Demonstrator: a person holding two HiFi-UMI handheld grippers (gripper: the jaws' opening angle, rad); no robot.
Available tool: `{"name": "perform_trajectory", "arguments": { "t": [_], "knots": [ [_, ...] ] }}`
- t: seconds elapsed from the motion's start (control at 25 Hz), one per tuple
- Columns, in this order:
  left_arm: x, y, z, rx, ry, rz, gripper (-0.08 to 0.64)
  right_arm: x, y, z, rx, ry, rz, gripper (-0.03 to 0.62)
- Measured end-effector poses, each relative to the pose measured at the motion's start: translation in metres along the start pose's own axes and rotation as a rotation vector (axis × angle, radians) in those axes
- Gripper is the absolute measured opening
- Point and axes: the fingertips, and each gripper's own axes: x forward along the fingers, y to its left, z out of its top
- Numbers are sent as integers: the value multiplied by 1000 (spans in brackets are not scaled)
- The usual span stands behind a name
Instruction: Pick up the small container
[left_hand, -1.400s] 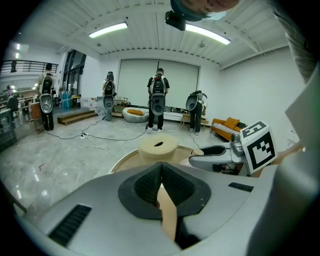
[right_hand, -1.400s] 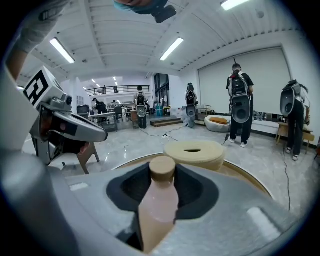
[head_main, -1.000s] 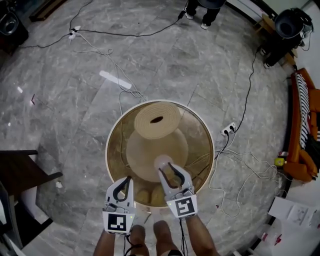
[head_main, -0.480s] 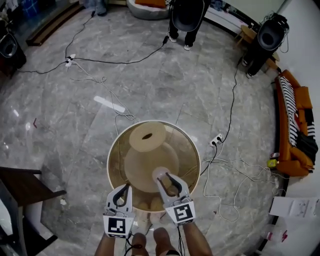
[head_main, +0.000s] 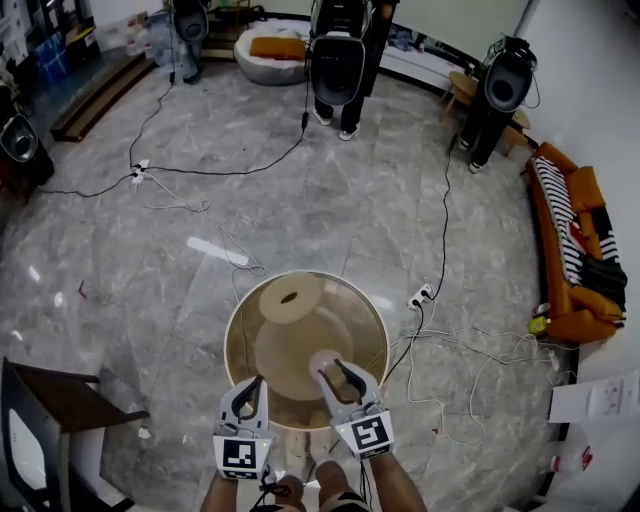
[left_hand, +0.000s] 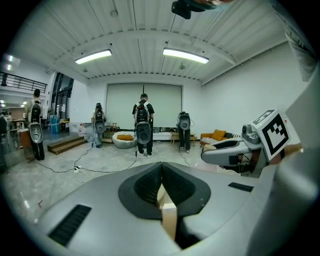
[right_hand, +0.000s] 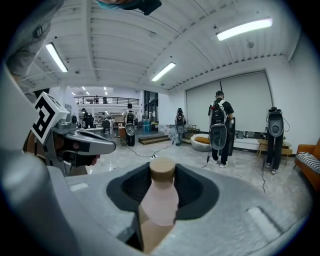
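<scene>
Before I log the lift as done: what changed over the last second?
The left gripper and right gripper rose away from the round table, which now looks smaller in the head view. The right gripper stayed shut on the small container; the left gripper's jaws stayed together, empty.

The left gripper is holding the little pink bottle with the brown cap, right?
No. The right gripper holds the bottle, pink with a brown cap, between its jaws; the right gripper view shows it. The left gripper is shut on nothing.

left gripper (head_main: 252, 384), right gripper (head_main: 334, 368): grey | pads (left_hand: 146, 188) black, seemingly ribbed | black-white marker cubes (head_main: 240, 456)
</scene>
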Motion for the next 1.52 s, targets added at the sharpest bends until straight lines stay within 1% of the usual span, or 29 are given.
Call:
{"name": "perform_trajectory", "arguments": {
  "t": [0.24, 0.52, 0.88, 1.16, 1.4, 1.52],
  "knots": [
    [-35, -17, 42, 40, -36, -11, 18, -49, 5, 39, -1, -25, -26, 140],
    [-73, -30, 73, 41, -42, 4, 18, -96, 10, 69, 0, -39, -59, 140],
    [-106, -46, 93, -22, -65, 41, 18, -149, 18, 90, -19, -51, -76, 140],
    [-118, -48, 107, -2, -88, 48, 18, -170, 19, 103, -25, -71, -78, 140],
    [-120, -49, 103, 13, -77, 30, 18, -170, 18, 109, -32, -80, -94, 140],
    [-120, -49, 103, 6, -79, 26, 18, -168, 20, 108, -30, -84, -96, 140]
  ]
}}
